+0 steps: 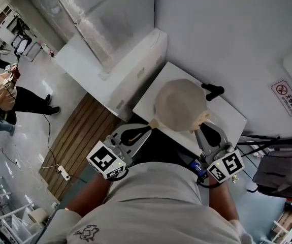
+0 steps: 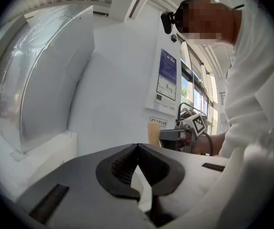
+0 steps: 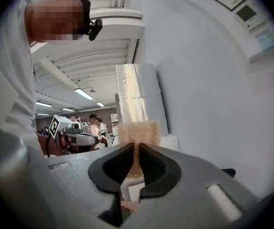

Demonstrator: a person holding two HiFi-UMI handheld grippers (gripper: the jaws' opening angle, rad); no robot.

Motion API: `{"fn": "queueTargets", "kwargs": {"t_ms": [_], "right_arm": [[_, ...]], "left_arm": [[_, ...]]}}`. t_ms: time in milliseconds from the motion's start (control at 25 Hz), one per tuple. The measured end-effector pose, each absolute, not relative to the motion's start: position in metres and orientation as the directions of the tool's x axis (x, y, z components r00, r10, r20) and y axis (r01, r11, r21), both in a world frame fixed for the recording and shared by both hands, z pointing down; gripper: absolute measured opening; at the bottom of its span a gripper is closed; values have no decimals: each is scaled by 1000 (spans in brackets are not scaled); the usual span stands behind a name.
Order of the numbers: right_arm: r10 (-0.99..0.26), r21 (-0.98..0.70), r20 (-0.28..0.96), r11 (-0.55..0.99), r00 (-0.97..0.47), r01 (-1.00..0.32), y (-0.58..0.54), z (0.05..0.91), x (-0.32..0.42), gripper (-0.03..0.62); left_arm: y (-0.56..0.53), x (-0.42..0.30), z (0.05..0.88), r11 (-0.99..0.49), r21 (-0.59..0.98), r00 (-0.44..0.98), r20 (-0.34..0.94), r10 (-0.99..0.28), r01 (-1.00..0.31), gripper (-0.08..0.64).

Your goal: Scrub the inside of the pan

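Observation:
A cream pan (image 1: 179, 105) hangs above the white table (image 1: 147, 96), its pale handle (image 1: 153, 122) pointing toward me. My left gripper (image 1: 147, 128) is shut on that handle; in the left gripper view its jaws (image 2: 137, 147) meet at the tips, with a whitish piece showing in the hollow behind them. My right gripper (image 1: 202, 126) is shut on a tan sponge (image 1: 203, 117) at the pan's near right rim. The sponge (image 3: 137, 133) sticks up past the right gripper's closed tips (image 3: 137, 146). It also shows as the sponge (image 2: 154, 132) in the left gripper view.
A black knob-like object (image 1: 213, 90) lies on the table beyond the pan. A large white block (image 1: 120, 65) stands left of the table, the wall with a no-smoking sign (image 1: 288, 96) right. A wooden floor panel (image 1: 77, 144), a power strip (image 1: 63, 173) and a standing person (image 1: 8, 93) are at left.

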State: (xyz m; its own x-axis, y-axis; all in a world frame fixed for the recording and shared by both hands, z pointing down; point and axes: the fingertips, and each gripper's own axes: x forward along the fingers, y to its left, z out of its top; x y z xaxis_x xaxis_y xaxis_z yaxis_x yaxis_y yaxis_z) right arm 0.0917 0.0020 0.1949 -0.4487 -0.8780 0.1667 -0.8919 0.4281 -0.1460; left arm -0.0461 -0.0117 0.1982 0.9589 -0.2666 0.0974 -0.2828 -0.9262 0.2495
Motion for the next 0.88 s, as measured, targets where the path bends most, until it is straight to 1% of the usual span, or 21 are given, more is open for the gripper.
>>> {"fn": "queueTargets", "kwargs": {"t_ms": [200,440,640,800,880], "right_arm": [[-872,-190,190,418,-451,-888,-23,218,105,37],[-864,-215,195,425,-465,-879,-58,243,121,37],[-852,-232,224,425,-473,-875,-81,264,135,37],[-841,-232,250,428,-479,-873,-98,287,142,37],[-833,-242,263,431,-486,-869,-103,300,143,37]], "left_arm": [[-26,-42,221,-923,238,949,161,-270,-303,-3],[-37,-33,291,-938,206,923,327,-204,-280,-2],[-54,-32,325,-926,188,885,405,-229,-326,-2],[-59,-28,364,-926,216,869,459,-185,-311,2],[-62,-28,385,-923,210,847,499,-184,-324,5]]}}
